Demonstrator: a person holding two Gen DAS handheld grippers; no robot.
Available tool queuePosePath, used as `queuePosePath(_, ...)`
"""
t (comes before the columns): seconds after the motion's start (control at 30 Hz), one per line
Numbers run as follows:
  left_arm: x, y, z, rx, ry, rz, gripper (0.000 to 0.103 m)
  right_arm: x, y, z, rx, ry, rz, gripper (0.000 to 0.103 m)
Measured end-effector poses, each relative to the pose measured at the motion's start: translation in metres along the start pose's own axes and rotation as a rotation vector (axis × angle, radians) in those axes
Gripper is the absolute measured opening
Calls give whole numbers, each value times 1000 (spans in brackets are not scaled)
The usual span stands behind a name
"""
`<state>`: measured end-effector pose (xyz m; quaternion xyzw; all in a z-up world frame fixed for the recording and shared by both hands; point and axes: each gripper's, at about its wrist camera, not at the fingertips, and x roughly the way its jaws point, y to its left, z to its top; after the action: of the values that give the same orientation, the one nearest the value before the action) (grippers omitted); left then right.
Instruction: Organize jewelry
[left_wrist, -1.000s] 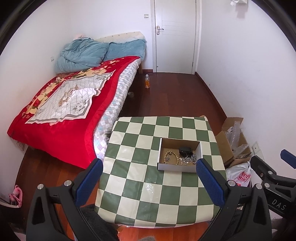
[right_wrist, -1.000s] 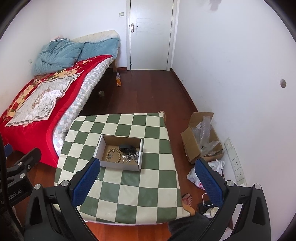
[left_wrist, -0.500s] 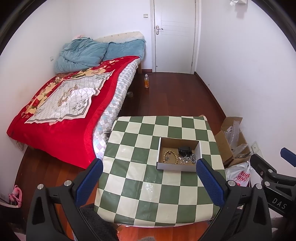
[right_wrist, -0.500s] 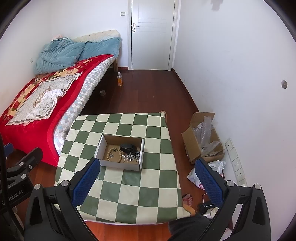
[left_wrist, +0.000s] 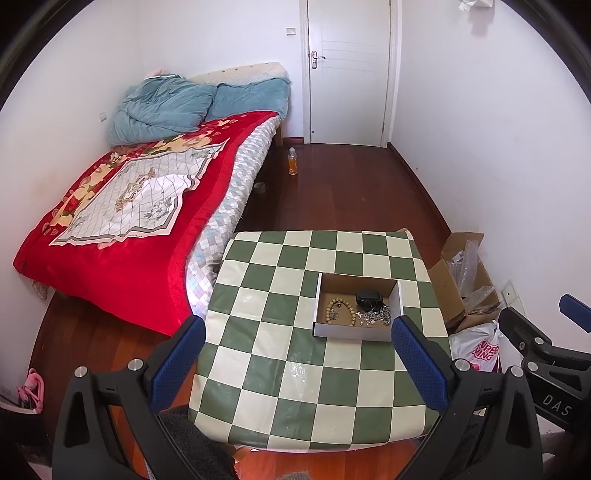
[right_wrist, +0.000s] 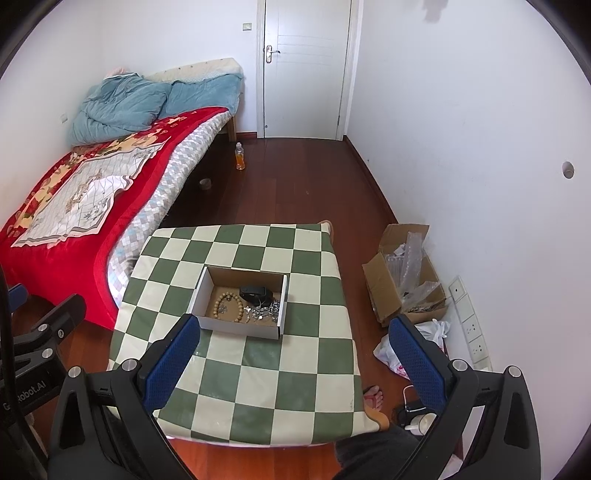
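Observation:
A small open cardboard box (left_wrist: 399, 300) (right_wrist: 282, 302) sits on a green-and-cream checkered table (left_wrist: 280, 373) (right_wrist: 280, 387). Inside lie a wooden bead bracelet (left_wrist: 341, 309) (right_wrist: 229, 302), a black item (left_wrist: 368, 296) (right_wrist: 254, 292) and a tangle of silver chains (left_wrist: 376, 314) (right_wrist: 265, 310). My left gripper (left_wrist: 295, 341) is open and empty, held well above the table's near side. My right gripper (right_wrist: 295, 341) is also open and empty, high above the table. The right gripper shows at the right edge of the left wrist view (left_wrist: 535, 343).
A bed with a red blanket (left_wrist: 122, 221) stands left of the table. An open carton (right_wrist: 402, 280) and plastic bags (left_wrist: 480, 347) lie on the wooden floor at the right wall. An orange bottle (left_wrist: 292, 161) stands near the closed door (left_wrist: 349, 70).
Both grippers have risen and pulled back slightly, so the table and box look a little smaller and lower. Both stay open and empty.

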<state>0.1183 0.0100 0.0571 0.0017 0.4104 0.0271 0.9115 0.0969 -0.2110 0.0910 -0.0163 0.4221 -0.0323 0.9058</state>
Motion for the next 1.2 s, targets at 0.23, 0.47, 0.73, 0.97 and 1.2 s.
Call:
queuePosePath(0.23, 0, -1, 1, 2, -4, 9, 103, -2, -1, 0, 1, -3, 1, 103)
queuePosePath(0.47, -1, -1, 2, 5, -6, 14, 103, -3, -2, -1, 2, -6, 1, 103)
queuePosePath(0.73, -3, -2, 2, 6, -8, 18, 103, -7, -3, -3, 5, -16, -1, 103)
queuePosePath(0.97, -5, -3, 3, 11, -9, 23, 103, -9, -3, -3, 4, -17, -2, 103)
queuePosePath(1.2, -5, -4, 4, 13, -8, 19, 103, -11, -4, -1, 7, -20, -1, 103)
